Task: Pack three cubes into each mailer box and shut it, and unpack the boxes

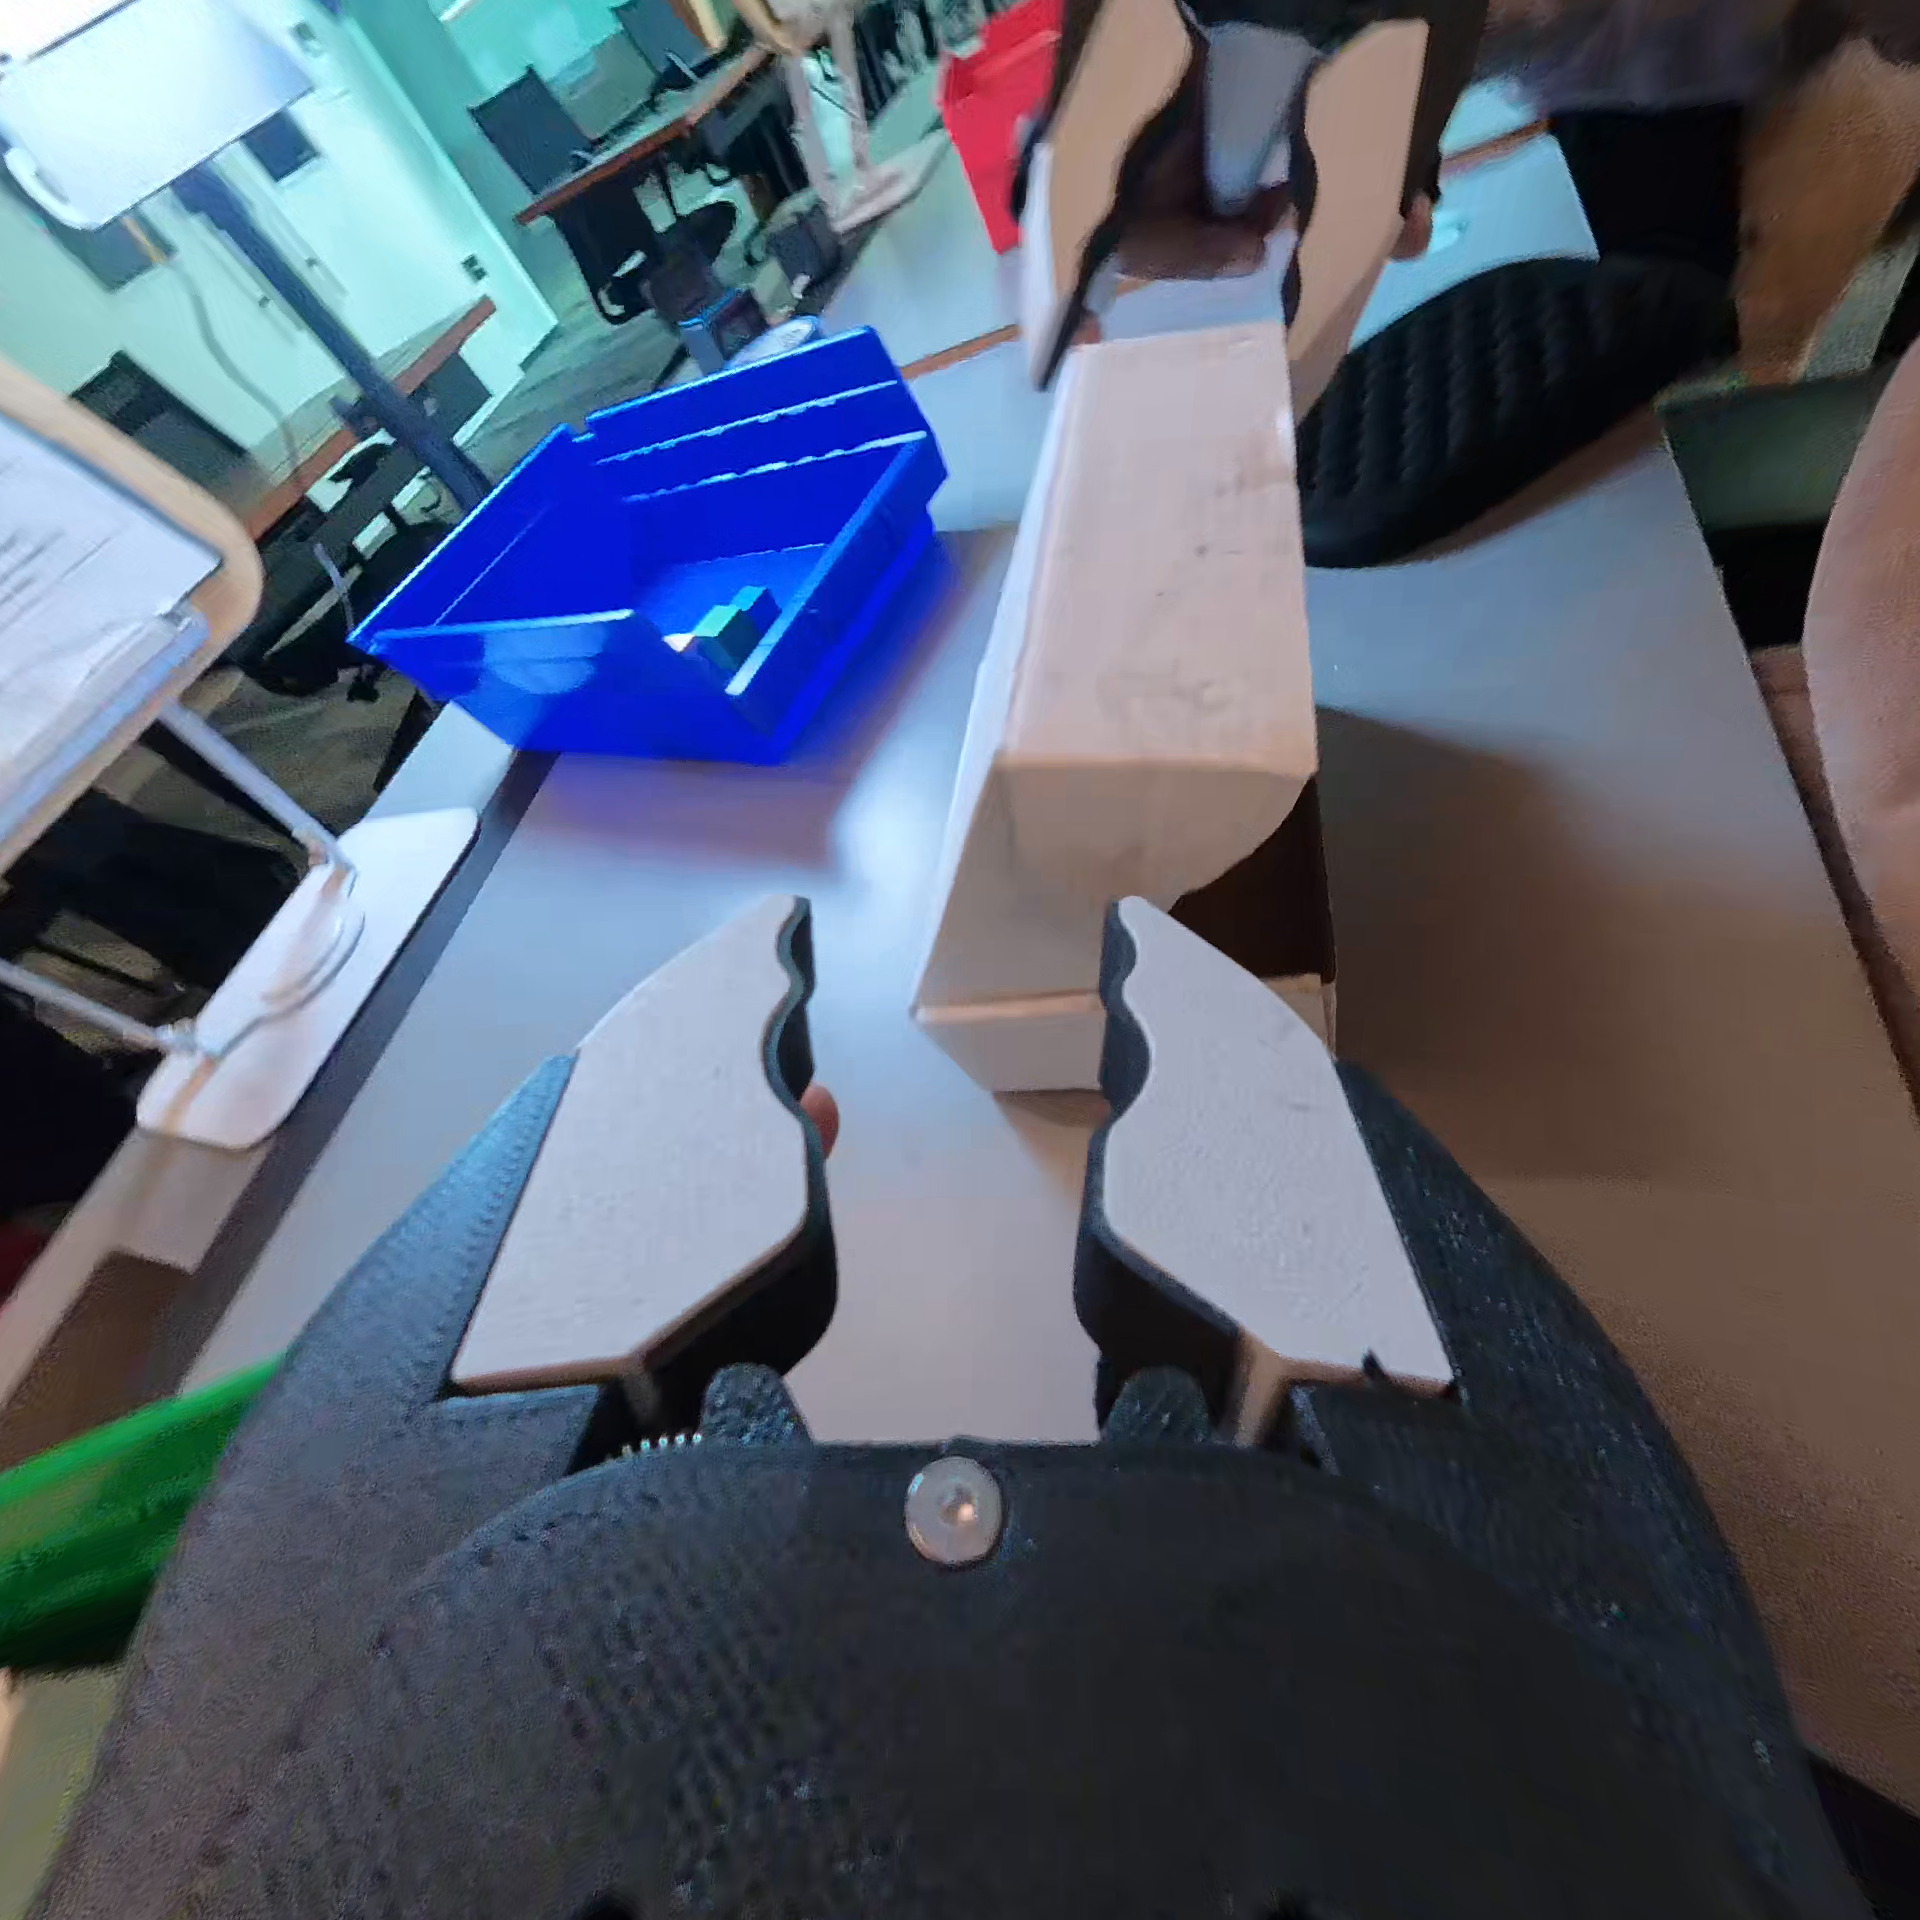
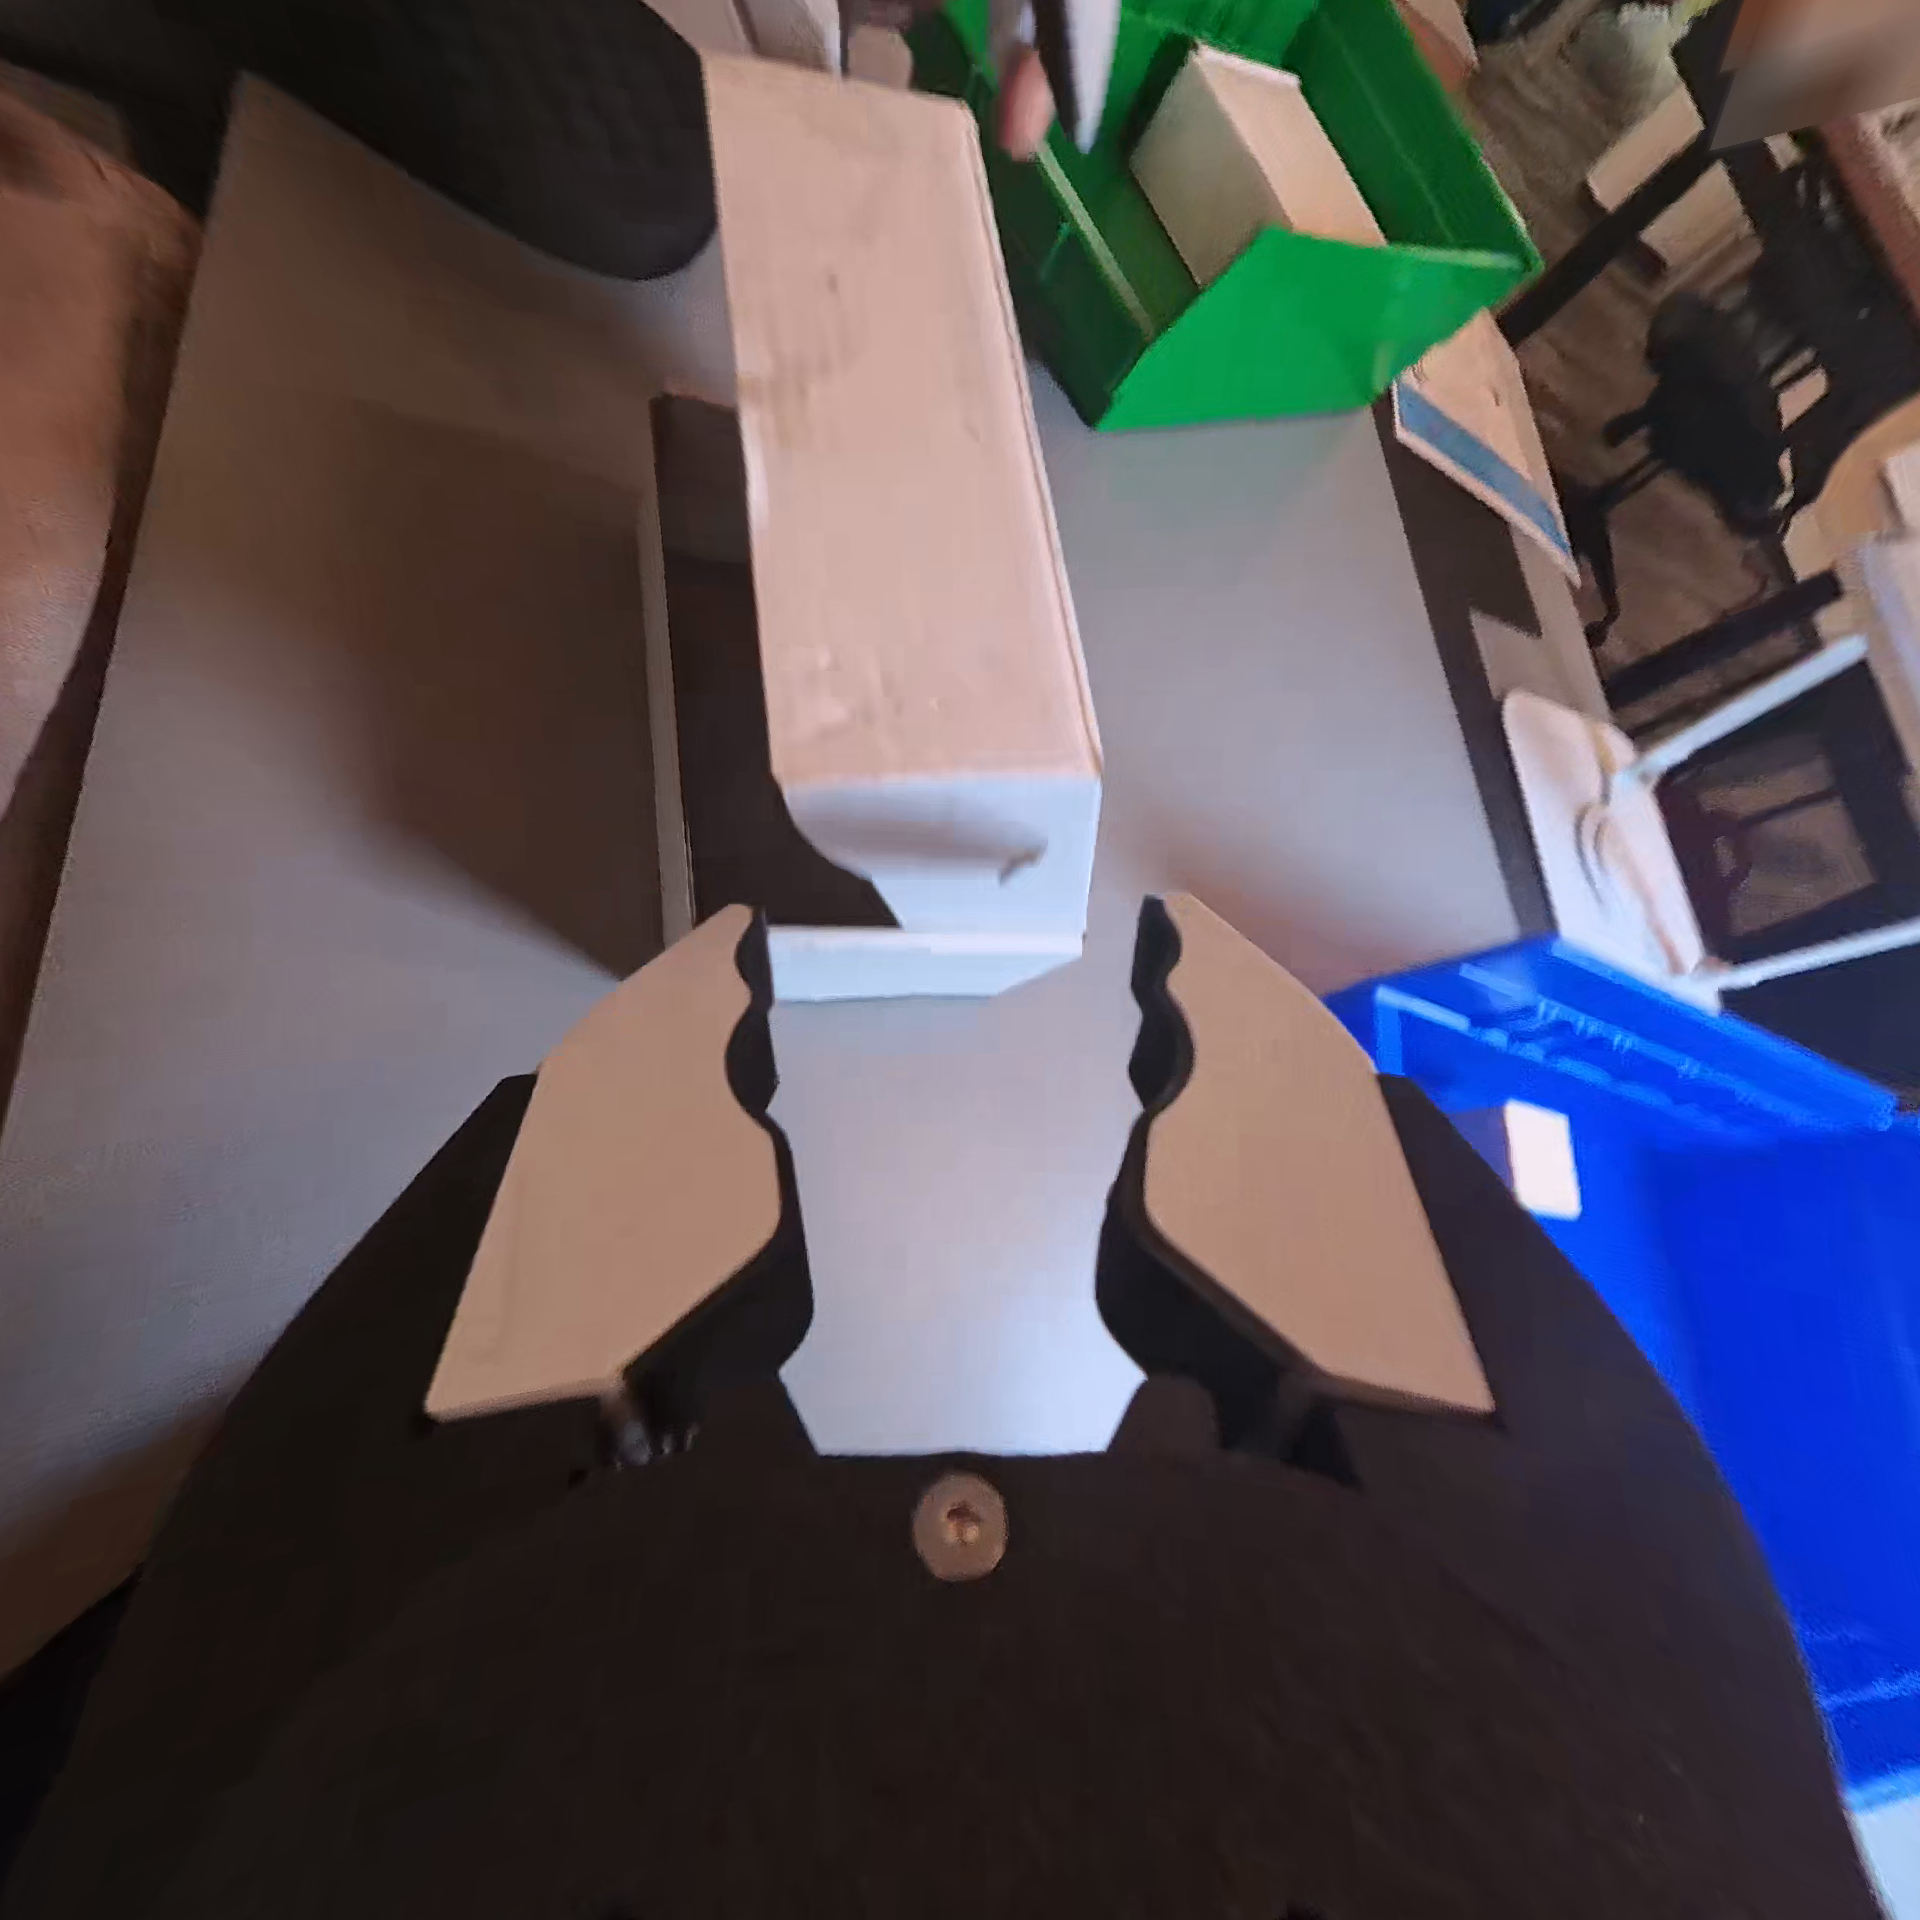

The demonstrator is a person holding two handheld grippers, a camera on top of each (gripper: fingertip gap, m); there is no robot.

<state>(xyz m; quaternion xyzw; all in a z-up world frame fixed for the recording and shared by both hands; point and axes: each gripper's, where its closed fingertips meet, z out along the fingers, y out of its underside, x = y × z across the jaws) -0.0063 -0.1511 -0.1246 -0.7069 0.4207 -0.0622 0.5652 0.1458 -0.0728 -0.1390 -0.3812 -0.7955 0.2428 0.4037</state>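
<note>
The mailer box (image 1: 1132, 644) lies on the surface (image 1: 1507, 790) between the two grippers, its lid partly raised over the tray. The left gripper (image 1: 956, 935) is spread wide and holds nothing, with one box end just ahead of its right finger. The right gripper (image 2: 951, 930) is equally wide and empty, the opposite box end just ahead of its left finger.

A one-sided push could skew the light box or crease the half-shut lid, and its flap might miss its slot.

The blue bin (image 1: 665, 582) sits ahead and left of the left gripper (cubes (image 1: 732, 623) lie inside, their count unclear). A green bin (image 2: 1278, 249) holding another box stands beyond the right gripper; neither blocks the way.
</note>
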